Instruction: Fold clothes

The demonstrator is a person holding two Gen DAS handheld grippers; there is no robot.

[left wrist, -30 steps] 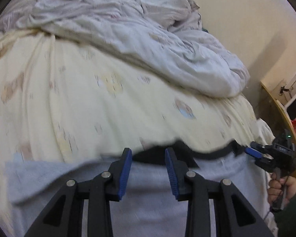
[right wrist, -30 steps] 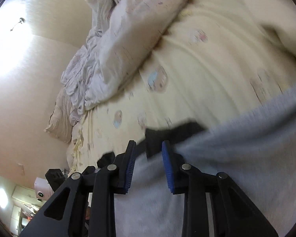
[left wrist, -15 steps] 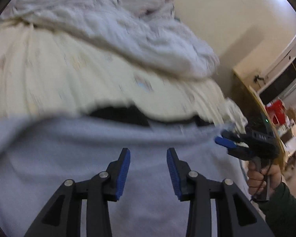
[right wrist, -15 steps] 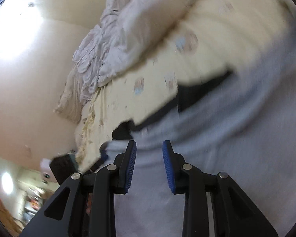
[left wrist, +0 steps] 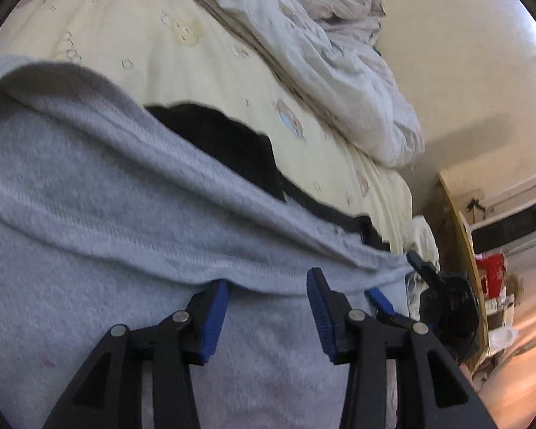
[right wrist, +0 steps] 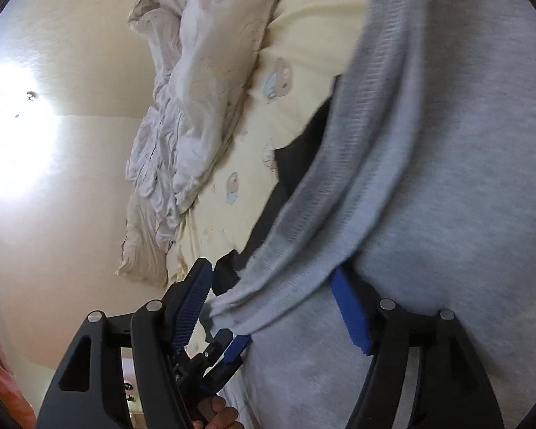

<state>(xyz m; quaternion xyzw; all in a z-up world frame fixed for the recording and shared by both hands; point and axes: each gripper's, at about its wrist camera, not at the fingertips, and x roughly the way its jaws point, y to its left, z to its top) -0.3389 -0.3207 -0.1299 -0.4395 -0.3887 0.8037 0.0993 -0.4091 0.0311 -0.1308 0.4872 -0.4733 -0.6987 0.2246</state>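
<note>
A grey sweater (left wrist: 107, 214) lies on the bed with its ribbed hem folded toward me; it also fills the right wrist view (right wrist: 446, 178). A black garment (left wrist: 228, 146) lies under it and shows past the hem, also in the right wrist view (right wrist: 296, 157). My left gripper (left wrist: 268, 304) is open, its blue pads at the hem's edge, the cloth between the jaws. My right gripper (right wrist: 278, 307) is wide open around the hem's corner. The right gripper also shows at the right of the left wrist view (left wrist: 403, 279), and the left one low in the right wrist view (right wrist: 228, 354).
A cream patterned bedsheet (left wrist: 160, 53) covers the bed. A crumpled pale duvet (left wrist: 321, 43) lies along the far side by the wall, also seen in the right wrist view (right wrist: 196, 89). A wooden board (left wrist: 471, 271) and shelves with red items stand beside the bed.
Both grippers have come down and forward onto the grey sweater's hem. The right gripper has opened wider. The hem now lies bunched between the jaws.
</note>
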